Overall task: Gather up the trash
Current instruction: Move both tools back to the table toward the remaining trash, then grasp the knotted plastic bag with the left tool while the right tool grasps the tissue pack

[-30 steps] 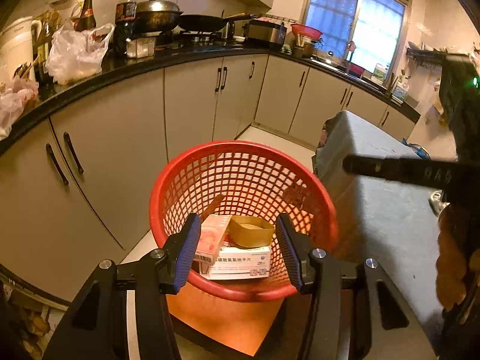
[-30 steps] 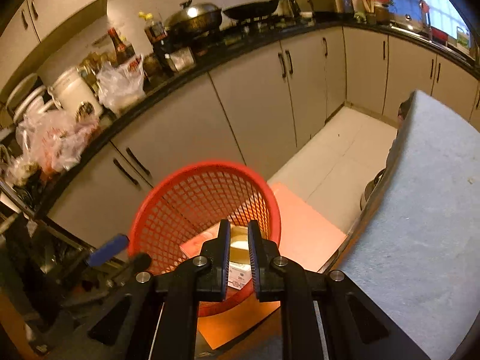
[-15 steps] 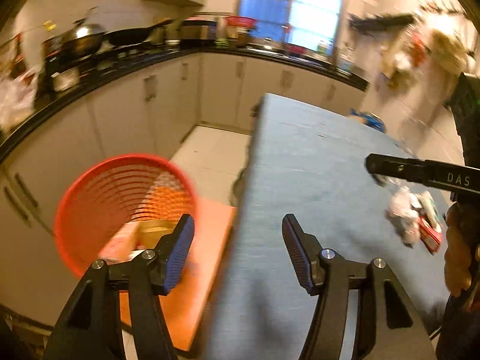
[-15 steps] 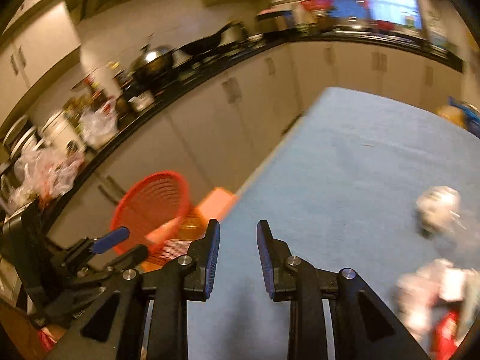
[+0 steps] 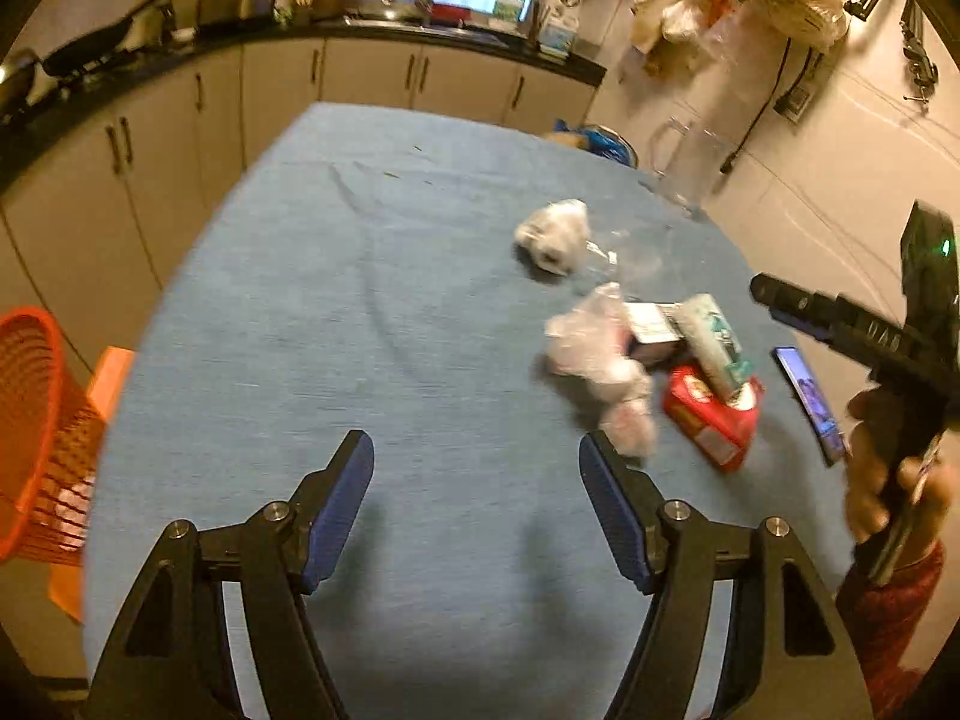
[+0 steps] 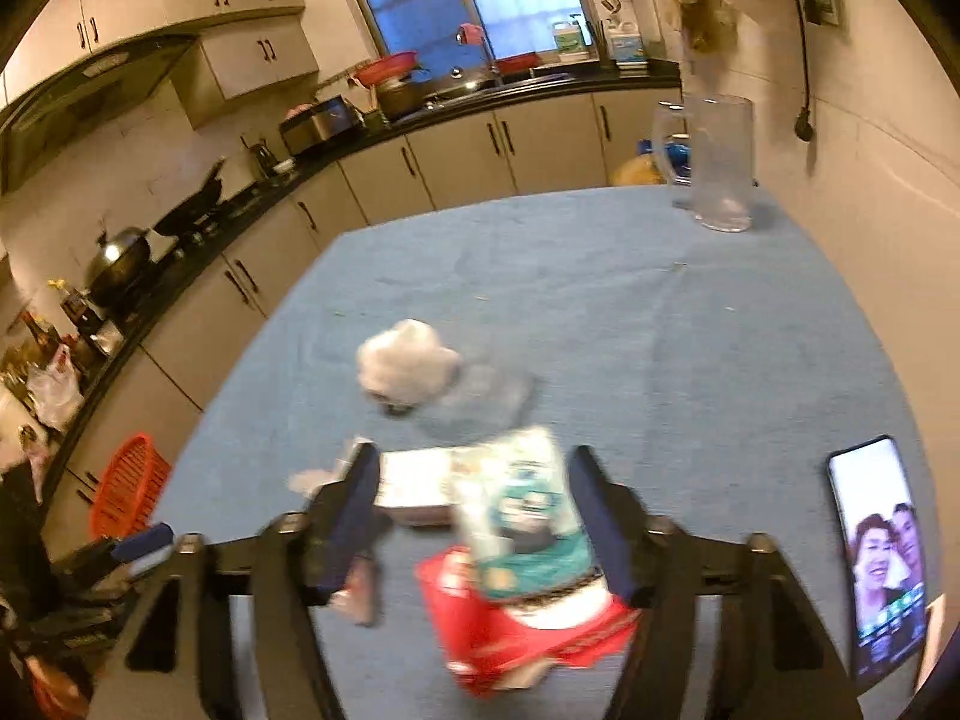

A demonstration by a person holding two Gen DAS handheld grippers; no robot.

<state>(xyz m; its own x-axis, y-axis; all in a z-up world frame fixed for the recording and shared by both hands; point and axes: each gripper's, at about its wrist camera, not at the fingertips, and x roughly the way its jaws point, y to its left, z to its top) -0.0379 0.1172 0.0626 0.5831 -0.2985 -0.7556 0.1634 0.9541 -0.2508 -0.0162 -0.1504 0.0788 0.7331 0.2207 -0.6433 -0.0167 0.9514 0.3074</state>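
Note:
A trash pile lies on the blue tablecloth: a red box, a teal-and-white pack across it, a small white box and crumpled plastic. A white wad sits farther back. My left gripper hangs over bare cloth left of the pile, its jaws opening and nothing between them. My right gripper hovers over the pile with its jaws opening. The teal pack and red box show between its fingers, and the pads are not pressing on them.
The red mesh basket stands on the floor past the table's left edge. A phone lies at the right of the cloth, a clear jug at the far right corner. Cabinets and a cluttered counter run along the left and back.
Both views have swung right, from the red basket to the table and the trash pile. Both grippers' jaws stand wider than before, the right one much wider.

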